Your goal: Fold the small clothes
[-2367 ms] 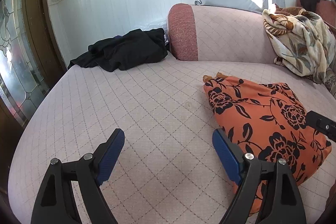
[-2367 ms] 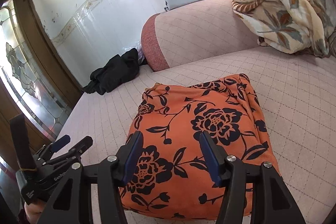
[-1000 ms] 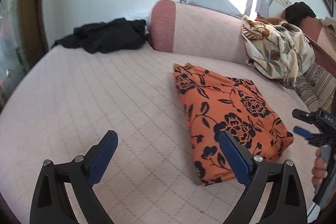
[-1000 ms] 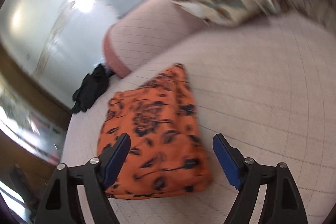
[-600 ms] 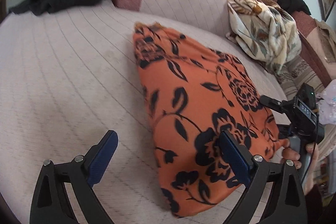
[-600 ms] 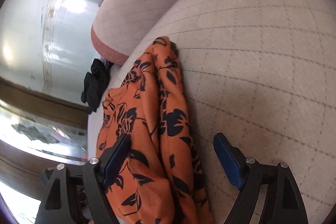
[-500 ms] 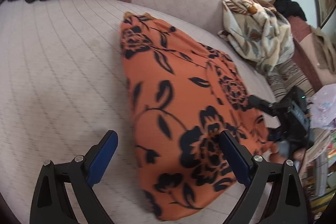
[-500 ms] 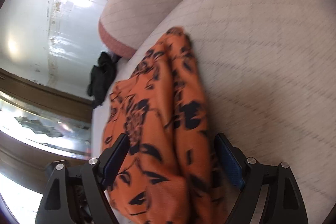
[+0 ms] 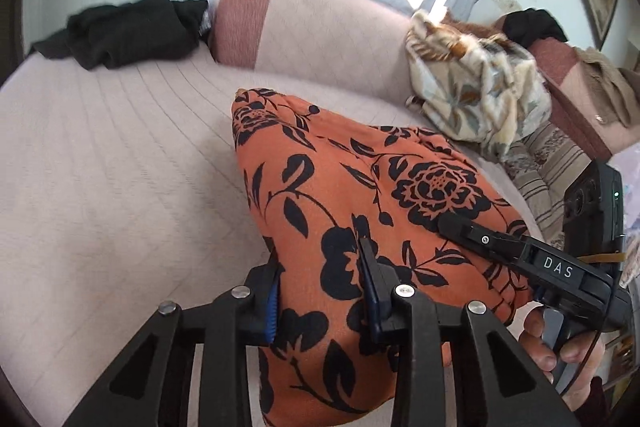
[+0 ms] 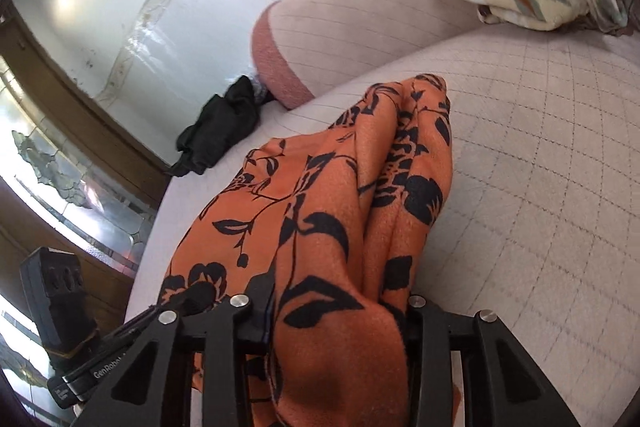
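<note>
Both the left gripper (image 9: 320, 291) and right gripper (image 10: 340, 311), just closing, pinch the orange floral garment's (image 9: 340, 187) near edge.

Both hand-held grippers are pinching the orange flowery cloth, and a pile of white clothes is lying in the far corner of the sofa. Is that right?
Nearly. The pile in the far corner is black, not white; the left wrist view shows it clearly. The rest holds: the left hand-held gripper and the right hand-held gripper have both just closed on the orange cloth, which lies on the sofa.
</note>
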A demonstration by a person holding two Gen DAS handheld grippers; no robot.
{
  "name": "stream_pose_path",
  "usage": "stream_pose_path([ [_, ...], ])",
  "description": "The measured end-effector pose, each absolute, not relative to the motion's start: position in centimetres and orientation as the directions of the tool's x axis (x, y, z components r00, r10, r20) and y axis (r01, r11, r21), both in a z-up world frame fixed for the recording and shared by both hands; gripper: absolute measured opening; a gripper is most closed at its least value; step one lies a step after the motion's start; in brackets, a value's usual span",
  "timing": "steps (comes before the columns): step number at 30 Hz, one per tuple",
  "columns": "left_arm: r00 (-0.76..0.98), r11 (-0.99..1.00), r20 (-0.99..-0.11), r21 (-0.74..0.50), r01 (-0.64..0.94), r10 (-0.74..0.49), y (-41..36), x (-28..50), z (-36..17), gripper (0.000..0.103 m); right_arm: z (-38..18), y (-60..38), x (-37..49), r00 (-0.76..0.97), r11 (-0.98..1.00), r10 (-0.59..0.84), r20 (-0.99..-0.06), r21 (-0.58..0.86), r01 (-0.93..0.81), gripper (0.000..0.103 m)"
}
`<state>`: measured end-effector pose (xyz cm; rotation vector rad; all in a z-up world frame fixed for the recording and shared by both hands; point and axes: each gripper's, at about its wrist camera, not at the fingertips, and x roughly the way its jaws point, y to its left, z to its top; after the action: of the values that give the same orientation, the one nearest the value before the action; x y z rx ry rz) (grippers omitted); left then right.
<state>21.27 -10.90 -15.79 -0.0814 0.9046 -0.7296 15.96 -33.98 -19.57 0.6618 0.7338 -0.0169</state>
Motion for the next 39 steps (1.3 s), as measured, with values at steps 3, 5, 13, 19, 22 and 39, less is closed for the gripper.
stream_pose_path([
  [3,0.434,0.782,-0.692,-0.316,0.537,-0.577,-8.0,18.5,-14.3,0.035,-18.4,-31.9,13.7,0.772,0.775,0.258,-0.581,0.602,0.194,0.040],
  [5,0.459,0.796,-0.699,-0.269,0.542,-0.548,-6.4,16.3,-14.1,0.035,-18.4,-30.4,11.7,0.773,0.765,0.286,-0.566,0.621,0.172,0.040],
  [13,0.485,0.861,-0.798,-0.082,0.501,-0.358,-3.3,10.9,-19.1,0.054,-24.6,-24.4,6.4,0.642,0.782,0.225,-0.733,0.529,0.329,0.058],
  [19,0.757,0.886,-0.589,0.144,0.441,-0.281,-1.7,5.3,-9.5,0.092,-16.2,-24.7,1.5,0.751,0.848,0.043,-0.659,0.421,0.322,0.064],
  [22,0.790,0.906,-0.538,0.108,0.409,-0.293,-0.4,3.5,-5.7,0.097,-12.2,-24.0,-1.1,0.793,0.877,0.011,-0.609,0.388,0.285,0.065],
  [39,0.867,0.969,-0.466,0.075,0.236,-0.175,3.1,-2.6,0.9,0.100,-1.5,-17.1,-10.1,0.882,0.949,-0.094,-0.462,0.227,0.220,0.067],
])
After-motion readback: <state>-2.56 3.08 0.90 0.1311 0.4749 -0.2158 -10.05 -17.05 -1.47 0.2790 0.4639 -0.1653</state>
